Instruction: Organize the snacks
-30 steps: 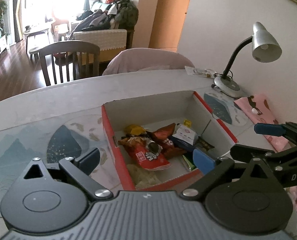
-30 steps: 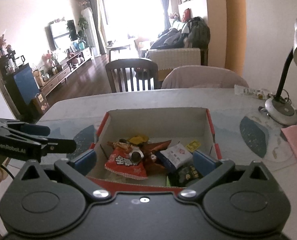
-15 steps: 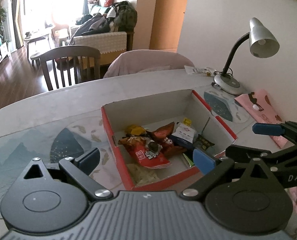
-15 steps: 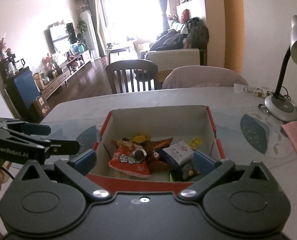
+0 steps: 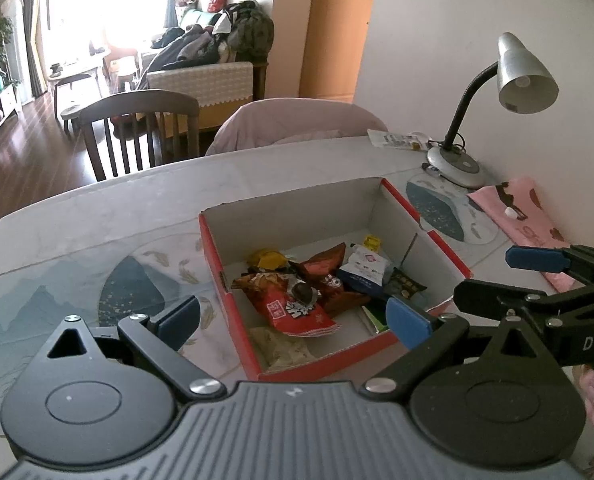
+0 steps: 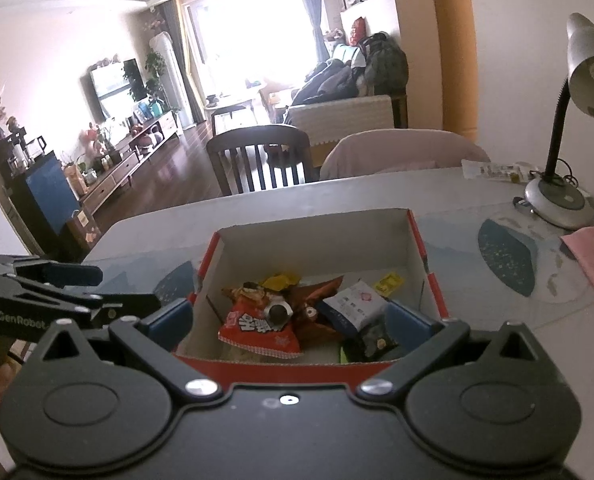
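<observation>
Both units matte black: left gripper (image 5: 293, 318) and right gripper (image 6: 289, 318) with blue finger pads (image 5: 407, 320), silver pivot screws, round hub discs, ribbed housing; white "GenRobot" and "DAS" lettering on side arms.

The left gripper (image 5: 295, 322) is held level with its blue-padded jaws spread wide and nothing between them. The right gripper (image 6: 289, 320) is likewise spread wide and empty, pointing forward. In the left wrist view the right gripper (image 5: 537, 276) appears at the right edge, its fingers apart. In the right wrist view the left gripper (image 6: 57, 284) shows at the left edge. Part of a hand (image 5: 593, 396) grips the right unit's handle.
</observation>
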Demonstrator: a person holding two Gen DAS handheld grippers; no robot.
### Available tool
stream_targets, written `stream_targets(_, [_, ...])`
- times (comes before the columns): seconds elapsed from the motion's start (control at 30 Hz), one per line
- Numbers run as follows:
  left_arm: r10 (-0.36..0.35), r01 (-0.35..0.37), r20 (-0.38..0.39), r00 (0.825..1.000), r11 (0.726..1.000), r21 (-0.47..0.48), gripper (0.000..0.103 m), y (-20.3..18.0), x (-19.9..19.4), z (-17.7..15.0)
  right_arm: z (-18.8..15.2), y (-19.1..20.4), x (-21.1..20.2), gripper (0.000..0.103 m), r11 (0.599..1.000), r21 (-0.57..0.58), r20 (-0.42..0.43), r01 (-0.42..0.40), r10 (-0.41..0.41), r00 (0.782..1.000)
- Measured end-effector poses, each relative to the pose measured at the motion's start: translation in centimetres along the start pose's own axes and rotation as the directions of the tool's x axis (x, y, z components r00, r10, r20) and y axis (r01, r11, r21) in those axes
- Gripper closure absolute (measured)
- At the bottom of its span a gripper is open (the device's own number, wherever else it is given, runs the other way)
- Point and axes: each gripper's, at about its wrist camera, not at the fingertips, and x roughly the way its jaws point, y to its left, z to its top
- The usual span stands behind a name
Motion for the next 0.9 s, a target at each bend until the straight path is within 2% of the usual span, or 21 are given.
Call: stream_targets(0.9, [-0.003,0.003,0.003,1.0,1.0,0.008,0.003,-0.2,-0.43,0.36,0.01,-0.05,-0.23,0.0,1.0,0.01,0.002,0.006,-0.006,1.0])
